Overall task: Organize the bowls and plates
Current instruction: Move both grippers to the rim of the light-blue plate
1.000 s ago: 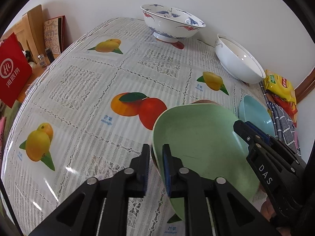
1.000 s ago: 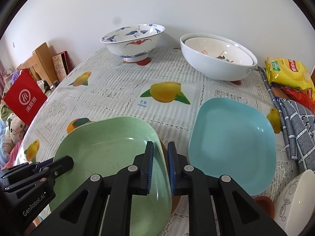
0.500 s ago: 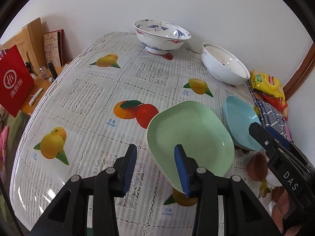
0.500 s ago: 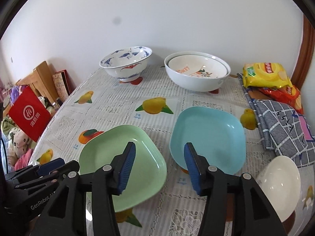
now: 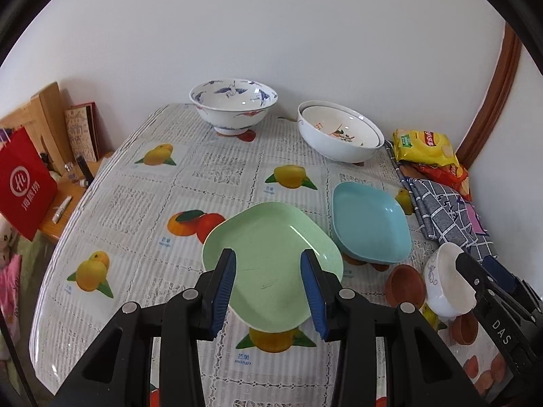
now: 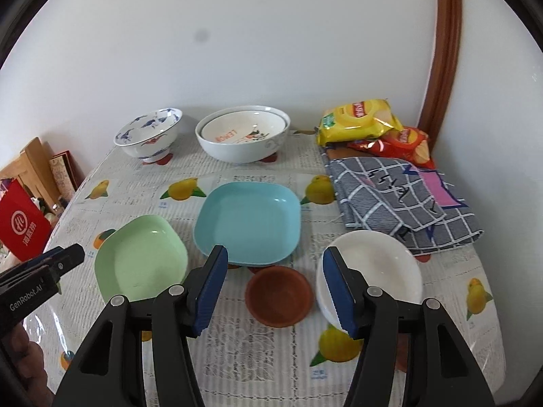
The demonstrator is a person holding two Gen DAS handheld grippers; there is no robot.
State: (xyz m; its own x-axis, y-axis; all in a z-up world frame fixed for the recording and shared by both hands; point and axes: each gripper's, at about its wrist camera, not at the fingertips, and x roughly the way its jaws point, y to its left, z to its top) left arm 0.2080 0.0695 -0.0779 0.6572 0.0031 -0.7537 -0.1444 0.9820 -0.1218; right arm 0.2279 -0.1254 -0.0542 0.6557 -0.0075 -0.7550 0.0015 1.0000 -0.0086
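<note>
Left gripper open wide, holding nothing, above the near edge of the pale green squarish plastic plate, which lies flat on the counter with its fruit-print lace cloth. Just right of it, the light blue squarish plate, sitting on something brown, mostly hidden. Blue-and-white patterned porcelain bowl at far left; nested white ceramic bowls beside it, far centre. Right gripper open wide, empty, above the small brown round saucer. Small white bowl just right of the saucer. Grey checked cloth and yellow chip bag far right.
</note>
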